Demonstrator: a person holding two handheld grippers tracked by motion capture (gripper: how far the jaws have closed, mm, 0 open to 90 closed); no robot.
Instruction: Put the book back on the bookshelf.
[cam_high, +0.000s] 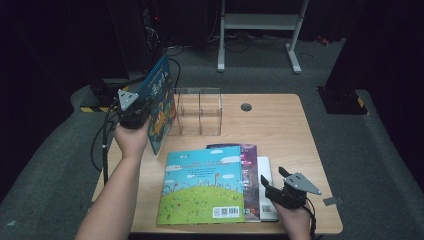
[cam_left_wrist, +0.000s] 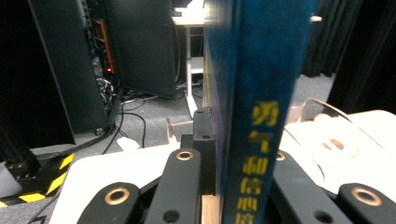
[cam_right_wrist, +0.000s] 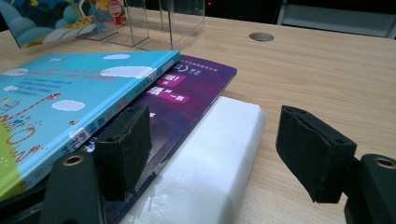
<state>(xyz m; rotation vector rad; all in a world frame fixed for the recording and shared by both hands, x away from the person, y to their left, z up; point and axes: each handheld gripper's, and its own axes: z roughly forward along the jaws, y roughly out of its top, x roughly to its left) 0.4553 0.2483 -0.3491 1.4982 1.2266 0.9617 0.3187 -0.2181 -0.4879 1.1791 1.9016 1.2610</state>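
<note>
Hardcover picture book (cam_high: 159, 102) with a dark blue spine stands upright above the left part of the wooden worktop (cam_high: 280, 125), just beside the clear acrylic rack (cam_high: 197, 111). The left gripper (cam_high: 134, 111) is clamped on its lower edge, black jaws pressing on both covers. The right gripper (cam_high: 272, 192) rests near the front edge with its foam-padded jaws apart, nothing between them, beside a flat stack: a glossy light-blue book (cam_high: 202, 185), a purple book (cam_high: 248, 172) and a white book (cam_high: 265, 187).

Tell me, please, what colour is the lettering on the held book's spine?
Yellow, on the dark blue spine; left gripper view shows it best.
</note>
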